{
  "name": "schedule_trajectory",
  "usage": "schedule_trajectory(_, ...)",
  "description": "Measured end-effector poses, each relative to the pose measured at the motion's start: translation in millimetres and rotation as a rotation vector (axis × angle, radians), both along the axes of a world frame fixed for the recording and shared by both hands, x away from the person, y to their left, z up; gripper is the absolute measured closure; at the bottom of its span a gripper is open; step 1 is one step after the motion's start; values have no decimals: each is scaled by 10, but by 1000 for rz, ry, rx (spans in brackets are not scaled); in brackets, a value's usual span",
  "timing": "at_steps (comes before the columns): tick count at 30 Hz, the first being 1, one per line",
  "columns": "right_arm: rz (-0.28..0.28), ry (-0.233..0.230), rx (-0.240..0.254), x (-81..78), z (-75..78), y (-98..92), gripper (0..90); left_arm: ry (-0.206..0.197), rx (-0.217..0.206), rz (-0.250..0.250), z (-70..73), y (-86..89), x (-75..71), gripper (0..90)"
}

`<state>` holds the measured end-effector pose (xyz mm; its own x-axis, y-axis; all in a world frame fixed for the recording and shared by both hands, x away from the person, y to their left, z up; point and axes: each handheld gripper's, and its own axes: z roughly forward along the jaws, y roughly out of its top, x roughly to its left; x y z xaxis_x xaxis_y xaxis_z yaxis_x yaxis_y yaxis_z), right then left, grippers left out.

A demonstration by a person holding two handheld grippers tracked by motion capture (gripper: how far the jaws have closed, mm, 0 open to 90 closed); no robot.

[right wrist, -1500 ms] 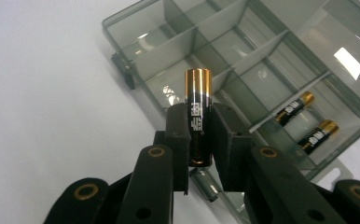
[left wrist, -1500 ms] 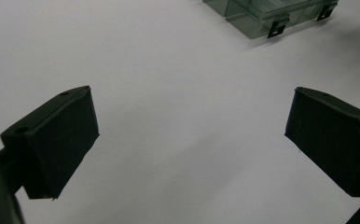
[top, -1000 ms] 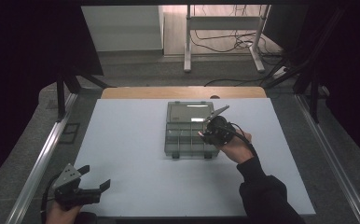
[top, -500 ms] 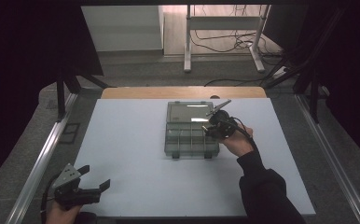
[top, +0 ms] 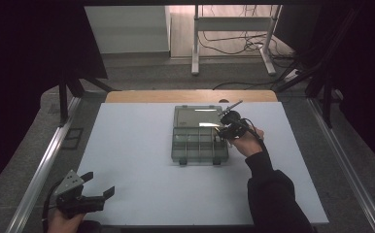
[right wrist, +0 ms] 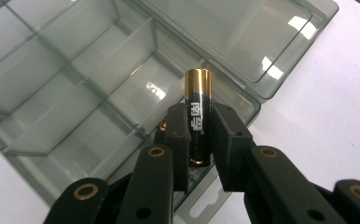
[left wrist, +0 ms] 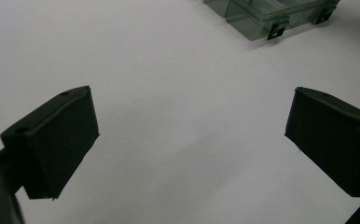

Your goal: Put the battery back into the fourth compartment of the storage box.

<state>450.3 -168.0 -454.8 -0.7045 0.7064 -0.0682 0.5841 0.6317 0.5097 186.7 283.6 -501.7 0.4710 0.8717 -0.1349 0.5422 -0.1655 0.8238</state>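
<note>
Tabletop: a pale white tabletop [top: 142,160] is carrying everything, with a strip of bare wood [top: 190,96] lying along its far edge.
Left gripper: the left gripper [top: 91,195] is sitting at the near left corner of the tabletop in the person's hand, jaws spread wide with nothing between them; the left gripper view is showing bare white surface between the two black pads.
Right gripper: the right gripper [top: 223,127] is hanging over the right side of the box, held by a hand coming out of a dark sleeve [top: 273,194]; its jaws are pinching a battery.
Battery: the battery [right wrist: 198,116], black with a gold top, is standing upright between the right jaws, above the box's compartments near the hinge side.
Box: a clear grey compartment box [top: 197,144] is lying open mid-tabletop, its lid [top: 197,115] folded flat toward the far side and two black latches on its near edge.
Contents: the compartments in view are showing nothing inside; a small gold-coloured glint behind the jaws is too hidden to name.
View difference: the right gripper view is revealing the battery and the dividers, while the high view is too small to make out the battery.
Room: beyond the tabletop, a grey floor, a white stand [top: 231,43] and loose cables [top: 244,46] are showing, with darkness on both sides.
</note>
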Motion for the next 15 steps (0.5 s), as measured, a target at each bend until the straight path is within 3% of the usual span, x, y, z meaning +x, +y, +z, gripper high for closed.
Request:
schedule_trajectory(8,-14,7,-22,71,-119,45,750,0,-2,1,0,2,-1,29)
schedule_trajectory(15,-17,-16,4,46,-94,36,570,2,-7,5,-3,14,-9,29)
